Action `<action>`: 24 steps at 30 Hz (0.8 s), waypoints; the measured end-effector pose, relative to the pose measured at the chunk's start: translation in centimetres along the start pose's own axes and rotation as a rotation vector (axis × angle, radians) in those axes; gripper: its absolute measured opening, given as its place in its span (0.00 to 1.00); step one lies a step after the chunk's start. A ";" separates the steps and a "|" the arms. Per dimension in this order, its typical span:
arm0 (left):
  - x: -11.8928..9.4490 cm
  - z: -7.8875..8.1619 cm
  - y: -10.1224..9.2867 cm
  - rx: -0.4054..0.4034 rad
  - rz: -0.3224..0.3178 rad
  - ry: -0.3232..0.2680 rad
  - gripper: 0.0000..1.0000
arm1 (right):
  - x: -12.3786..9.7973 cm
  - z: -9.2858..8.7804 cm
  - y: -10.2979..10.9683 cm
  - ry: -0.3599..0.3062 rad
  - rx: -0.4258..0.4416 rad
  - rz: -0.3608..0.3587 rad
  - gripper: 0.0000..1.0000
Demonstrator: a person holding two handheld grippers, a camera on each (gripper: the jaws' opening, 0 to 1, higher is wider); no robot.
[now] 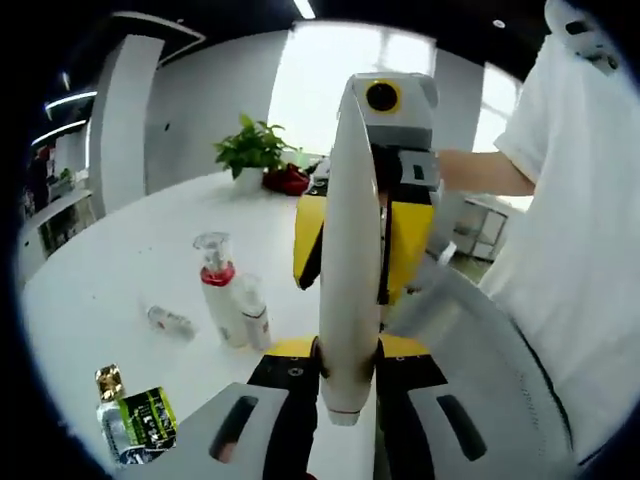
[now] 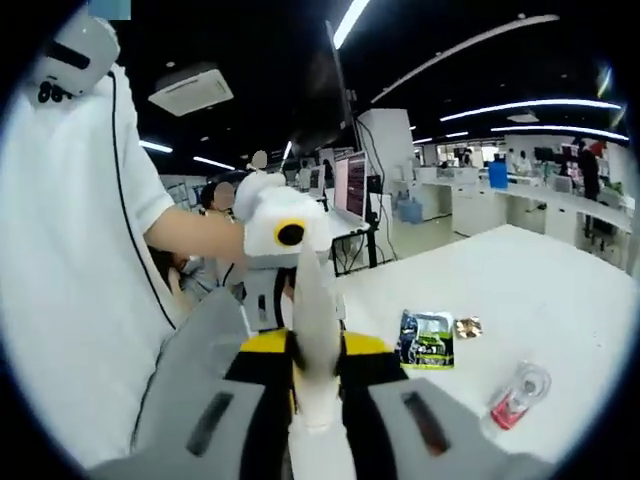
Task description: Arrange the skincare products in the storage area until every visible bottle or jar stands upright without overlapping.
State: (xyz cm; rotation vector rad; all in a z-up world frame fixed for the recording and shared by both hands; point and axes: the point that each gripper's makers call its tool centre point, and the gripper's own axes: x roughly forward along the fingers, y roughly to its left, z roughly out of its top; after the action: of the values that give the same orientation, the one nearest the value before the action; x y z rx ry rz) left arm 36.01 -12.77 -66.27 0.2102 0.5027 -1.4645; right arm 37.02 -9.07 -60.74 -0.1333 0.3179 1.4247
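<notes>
A long white tube (image 1: 348,250) stands between the jaws of my left gripper (image 1: 345,375), which is shut on its near end. My right gripper (image 1: 362,250) faces it from the far end, yellow pads on both sides of the same tube. In the right gripper view the tube (image 2: 315,330) rises between the jaws of my right gripper (image 2: 315,395), with my left gripper (image 2: 288,238) at its far end. On the white table (image 1: 120,270) a red-collared pump bottle (image 1: 216,290) and a small white bottle (image 1: 256,315) stand upright. A small clear bottle (image 1: 168,320) and a green-labelled, gold-capped bottle (image 1: 137,420) lie flat.
A person in a white shirt (image 1: 580,250) stands close at the right. A potted plant (image 1: 252,150) and a red object (image 1: 290,180) sit at the table's far edge. In the right gripper view the green-labelled bottle (image 2: 427,340) and the pump bottle (image 2: 520,395) are to the right.
</notes>
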 end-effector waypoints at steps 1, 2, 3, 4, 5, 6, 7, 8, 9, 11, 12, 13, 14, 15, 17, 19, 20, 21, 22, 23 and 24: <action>0.1 -0.3 0.2 0.016 0.002 0.021 0.18 | 0.2 -0.3 -0.1 0.017 -0.014 0.008 0.15; 0.2 -0.5 0.4 0.028 0.006 0.037 0.18 | 0.3 -0.5 -0.2 0.028 -0.021 0.012 0.15; 0.3 -0.6 0.5 0.032 0.007 0.043 0.18 | 0.5 -0.8 -0.3 0.039 -0.030 0.017 0.15; 0.5 -0.9 0.6 0.034 0.002 0.057 0.18 | 0.6 -1.1 -0.3 0.050 -0.033 0.023 0.14; 0.6 -1.1 0.7 0.040 0.002 0.069 0.18 | 0.7 -1.3 -0.4 0.058 -0.035 0.027 0.14; 0.7 -1.5 0.9 0.057 0.003 0.093 0.18 | 0.8 -1.7 -0.5 0.074 -0.041 0.034 0.14; 0.9 -1.8 1.1 0.070 0.004 0.105 0.18 | 0.9 -1.9 -0.6 0.085 -0.043 0.037 0.14; 1.0 -2.0 1.2 0.083 0.003 0.118 0.18 | 1.1 -2.4 -0.6 0.103 -0.051 0.043 0.14; 1.2 -2.3 1.3 0.089 0.002 0.133 0.18 | 1.2 -2.6 -0.7 0.114 -0.054 0.045 0.14; 1.6 -3.0 1.5 0.100 0.000 0.153 0.18 | 1.4 -3.2 -0.7 0.139 -0.064 0.052 0.14; 1.7 -3.2 1.6 0.105 -0.001 0.163 0.18 | 1.6 -3.6 -0.8 0.154 -0.066 0.055 0.14; 1.9 -3.6 1.7 0.115 -0.001 0.178 0.18 | 1.7 -3.9 -0.8 0.166 -0.071 0.056 0.14; 2.1 -3.9 1.8 0.122 0.002 0.189 0.18 | 1.8 -4.2 -0.8 0.180 -0.078 0.057 0.14; 2.4 -4.4 2.0 0.126 0.004 0.205 0.18 | 1.9 -4.7 -0.8 0.200 -0.083 0.059 0.14; 2.7 -5.0 2.0 0.123 0.000 0.227 0.18 | 2.2 -5.5 -0.7 0.222 -0.087 0.063 0.14; 3.1 -5.7 2.2 0.124 0.002 0.247 0.18 | 2.4 -6.0 -0.8 0.236 -0.091 0.063 0.14; 3.2 -6.0 2.2 0.127 0.001 0.253 0.18 | 2.5 -6.3 -0.8 0.241 -0.090 0.063 0.14; 3.4 -6.3 2.3 0.125 0.002 0.260 0.18 | 2.5 -6.7 -0.9 0.250 -0.089 0.063 0.14; 3.5 -6.5 2.4 0.124 0.004 0.262 0.18 | 2.6 -7.0 -0.9 0.255 -0.088 0.062 0.14; 3.6 -6.8 2.4 0.124 0.005 0.265 0.18 | 2.6 -7.3 -1.0 0.260 -0.085 0.060 0.14; 3.7 -6.9 2.5 0.121 0.006 0.266 0.18 | 2.6 -7.5 -1.1 0.262 -0.083 0.059 0.14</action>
State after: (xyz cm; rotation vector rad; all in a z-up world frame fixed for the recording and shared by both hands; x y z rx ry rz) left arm 37.15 -12.76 -74.40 0.5066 0.6267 -1.4701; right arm 37.32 -8.87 -68.71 -0.3823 0.4812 1.4817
